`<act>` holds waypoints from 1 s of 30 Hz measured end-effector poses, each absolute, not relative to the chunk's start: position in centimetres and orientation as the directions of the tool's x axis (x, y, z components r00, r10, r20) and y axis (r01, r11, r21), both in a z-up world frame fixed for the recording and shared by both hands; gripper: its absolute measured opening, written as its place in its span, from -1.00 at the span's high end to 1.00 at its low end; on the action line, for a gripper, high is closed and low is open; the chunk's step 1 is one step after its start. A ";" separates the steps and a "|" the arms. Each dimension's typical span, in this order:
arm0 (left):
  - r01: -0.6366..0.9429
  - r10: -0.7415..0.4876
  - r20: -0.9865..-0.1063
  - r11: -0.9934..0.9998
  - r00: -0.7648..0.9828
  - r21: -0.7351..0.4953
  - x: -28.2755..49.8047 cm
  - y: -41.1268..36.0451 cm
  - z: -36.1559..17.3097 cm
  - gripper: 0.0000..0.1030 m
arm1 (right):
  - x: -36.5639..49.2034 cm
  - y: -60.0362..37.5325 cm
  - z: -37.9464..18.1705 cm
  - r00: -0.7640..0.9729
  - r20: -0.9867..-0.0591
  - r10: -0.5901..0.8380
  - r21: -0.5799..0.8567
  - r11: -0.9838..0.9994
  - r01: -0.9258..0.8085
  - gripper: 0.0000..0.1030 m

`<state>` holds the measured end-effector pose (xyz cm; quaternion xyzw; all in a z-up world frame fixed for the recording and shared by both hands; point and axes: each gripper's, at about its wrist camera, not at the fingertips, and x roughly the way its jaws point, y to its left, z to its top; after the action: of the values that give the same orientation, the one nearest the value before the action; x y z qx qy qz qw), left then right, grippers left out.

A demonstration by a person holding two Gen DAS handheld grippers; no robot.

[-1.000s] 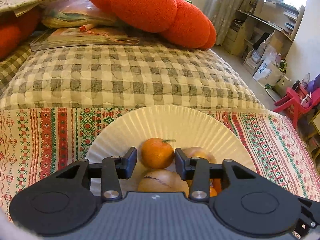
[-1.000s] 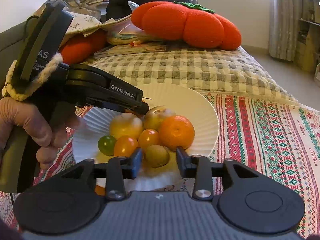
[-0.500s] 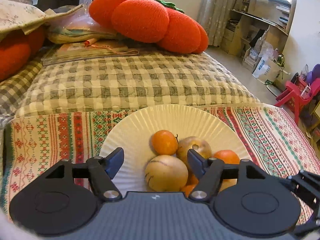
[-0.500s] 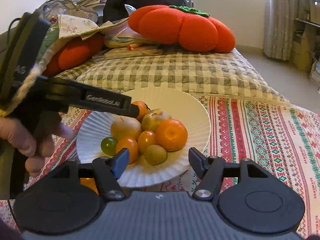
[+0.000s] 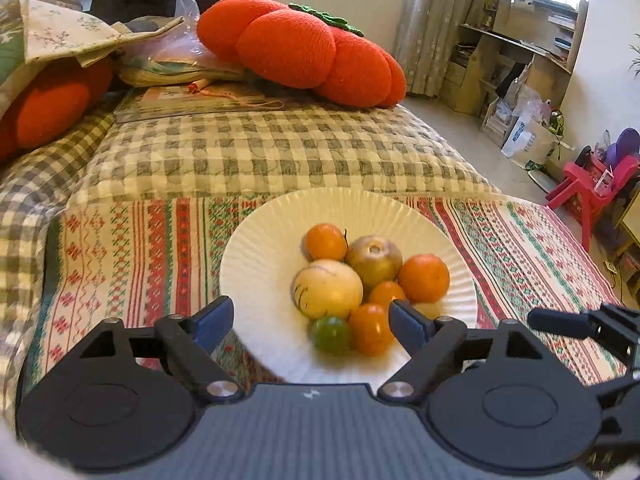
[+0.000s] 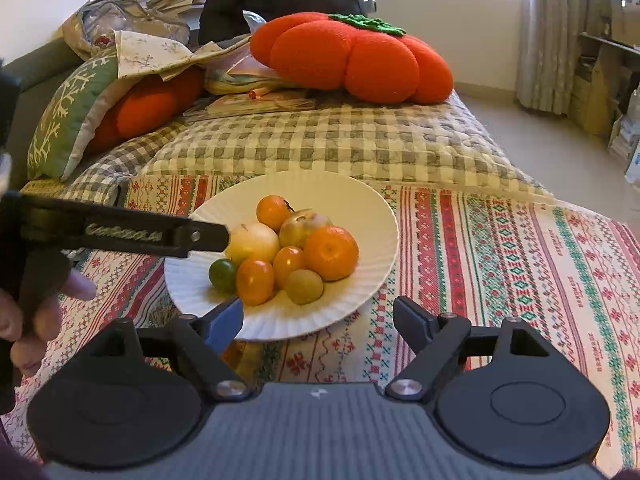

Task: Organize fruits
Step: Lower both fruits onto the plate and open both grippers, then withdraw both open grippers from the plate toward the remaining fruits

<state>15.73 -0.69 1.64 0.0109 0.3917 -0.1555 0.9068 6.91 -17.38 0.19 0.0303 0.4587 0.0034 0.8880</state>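
One white paper plate (image 6: 372, 216) rests on the patterned striped cloth (image 6: 500, 248) spread over a bed, and it carries eight fruits in a single touching cluster near its centre. Counted from the right wrist view: two mandarins, a large one (image 6: 331, 253) at the right and a small one (image 6: 273, 212) at the back; two orange tomatoes (image 6: 255, 282) at the front; one green tomato (image 6: 223, 275) at the left front; one pale yellow round fruit (image 6: 253, 242); one brownish-green round fruit (image 6: 302, 226); one small olive-green fruit (image 6: 304, 286) nearest the plate's front rim.

Both tools stand apart from the fruit with fingers spread wide and nothing between them: left gripper (image 5: 310, 320), right gripper (image 6: 318, 318).

The plate's left and far portions are bare, and the cloth to its right lies open up to the bed's edge. Behind the plate, a checked quilt (image 6: 328, 148) runs back to one large orange pumpkin cushion (image 6: 352, 60).

In the left wrist view the olive-green fruit is mostly hidden behind the right finger, and the plate's near rim is cut off by the tool body. An orange patch under the right gripper's left finger cannot be identified.
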 end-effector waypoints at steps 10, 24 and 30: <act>0.254 -0.240 -0.723 0.963 0.648 -0.092 11.7 0.9 1.1 -0.73 | 4.9 -18.1 0.5 0.551 -0.834 0.039 0.082 0.995 0.053 -0.84; 0.213 -0.169 -0.770 0.976 0.615 -0.044 6.7 1.5 0.3 -0.81 | 2.6 -18.4 0.5 0.511 -0.859 -0.012 0.045 0.994 0.098 -0.99; 0.206 -0.166 -0.792 0.977 0.588 -0.052 5.3 1.8 -0.6 -0.81 | 1.8 -18.3 0.1 0.496 -0.868 -0.031 0.031 0.993 0.115 -0.99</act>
<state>5.28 1.82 -0.57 0.0225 0.4418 -0.1044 0.8908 1.84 -18.30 0.12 0.0423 0.5001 -0.0423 0.8639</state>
